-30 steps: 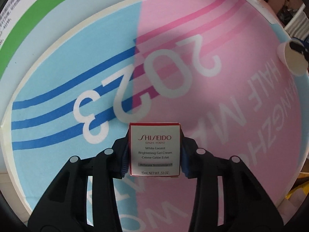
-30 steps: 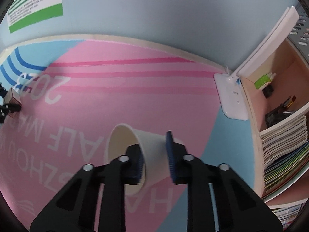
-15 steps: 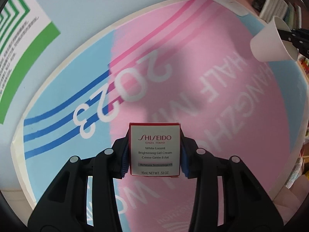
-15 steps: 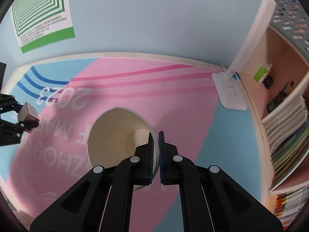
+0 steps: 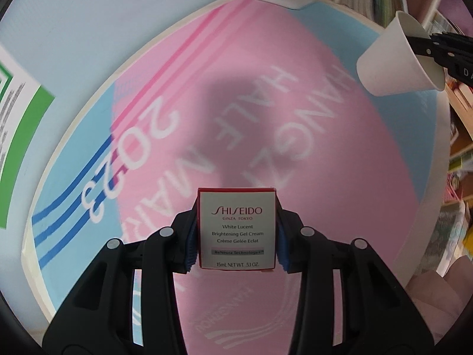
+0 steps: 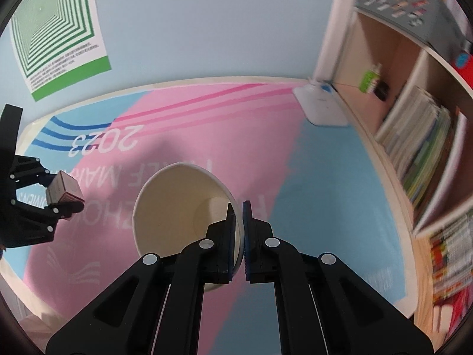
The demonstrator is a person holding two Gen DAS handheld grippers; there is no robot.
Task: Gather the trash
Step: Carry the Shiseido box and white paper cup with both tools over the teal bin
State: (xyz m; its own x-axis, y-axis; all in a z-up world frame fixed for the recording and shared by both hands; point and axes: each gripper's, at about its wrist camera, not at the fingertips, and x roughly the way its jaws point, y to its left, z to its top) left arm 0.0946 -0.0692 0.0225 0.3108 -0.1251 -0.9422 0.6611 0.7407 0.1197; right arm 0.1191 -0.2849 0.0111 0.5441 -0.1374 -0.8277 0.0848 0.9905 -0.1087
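Note:
My left gripper is shut on a small white and red Shiseido cream box and holds it above the pink and blue table mat. My right gripper is shut on the rim of a white paper cup, one finger inside and one outside, with the cup's mouth facing the camera. The cup and right gripper also show at the upper right of the left wrist view. The box in the left gripper shows at the left of the right wrist view.
A white lamp base stands at the table's far right corner. A shelf with stacked books and magazines lines the right side. A green and white poster hangs on the blue wall.
Both grippers have lifted higher above the table with their loads. The right gripper closed on the cup's rim and raised it. The left wrist view has swung to the right.

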